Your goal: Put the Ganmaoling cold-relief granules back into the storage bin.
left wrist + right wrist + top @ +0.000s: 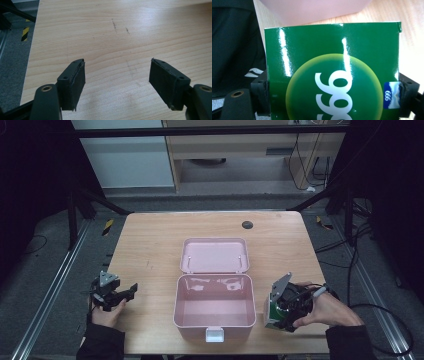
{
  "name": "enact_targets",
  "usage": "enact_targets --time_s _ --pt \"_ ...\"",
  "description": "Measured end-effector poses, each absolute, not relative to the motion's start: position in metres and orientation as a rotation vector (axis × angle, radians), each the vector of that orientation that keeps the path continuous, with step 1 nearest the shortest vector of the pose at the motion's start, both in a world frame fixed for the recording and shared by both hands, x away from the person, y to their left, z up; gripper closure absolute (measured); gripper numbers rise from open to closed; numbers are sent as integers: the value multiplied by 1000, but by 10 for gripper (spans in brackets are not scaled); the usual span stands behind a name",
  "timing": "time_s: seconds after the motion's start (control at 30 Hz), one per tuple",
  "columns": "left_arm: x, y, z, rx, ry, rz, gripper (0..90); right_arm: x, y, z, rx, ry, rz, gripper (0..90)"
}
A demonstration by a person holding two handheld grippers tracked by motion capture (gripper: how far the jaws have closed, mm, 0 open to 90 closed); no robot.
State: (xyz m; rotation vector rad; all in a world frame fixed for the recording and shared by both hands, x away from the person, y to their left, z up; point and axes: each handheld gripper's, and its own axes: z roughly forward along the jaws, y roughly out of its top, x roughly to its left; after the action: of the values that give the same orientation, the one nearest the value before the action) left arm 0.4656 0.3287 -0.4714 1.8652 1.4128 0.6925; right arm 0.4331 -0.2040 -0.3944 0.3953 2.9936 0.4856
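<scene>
Left hand-held gripper [131, 292]: I have it resting at the left edge of the table [150, 250], my left hand [106, 312] behind it, a grey three-cornered plate on top. Its jaws stand wide apart with nothing between them; in the left gripper view its pads [77, 85] frame bare wood grain and a few dark scratches [114, 24].

Pink storage box [215, 307]: centre of the table, near my edge, lid [215, 255] thrown fully back and lying flat behind the tub. A white latch [215, 334] sits on the front wall. I see nothing inside the tub.

Green carton [272, 312]: just to the right of the pink storage box, close to its right wall, whether touching I cannot tell. I cannot tell either whether it rests on the table or hangs above it. Glossy green face [332, 75] with a paler round panel, white figures and a small blue label [391, 95] at one edge.

Right hand-held gripper [284, 316]: clamped on the green carton, one jaw at each side of it, gripped by my right hand [325, 310].

Small dark round disc [247, 224]: far side of the table, well apart from everything else.
</scene>
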Motion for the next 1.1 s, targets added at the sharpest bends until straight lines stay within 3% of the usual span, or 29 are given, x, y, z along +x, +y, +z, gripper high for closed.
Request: enact_targets --time_s 1.1 --pt "466 329 -472 1870 1410 686 284 437 -193 -314 360 2921 523 160"
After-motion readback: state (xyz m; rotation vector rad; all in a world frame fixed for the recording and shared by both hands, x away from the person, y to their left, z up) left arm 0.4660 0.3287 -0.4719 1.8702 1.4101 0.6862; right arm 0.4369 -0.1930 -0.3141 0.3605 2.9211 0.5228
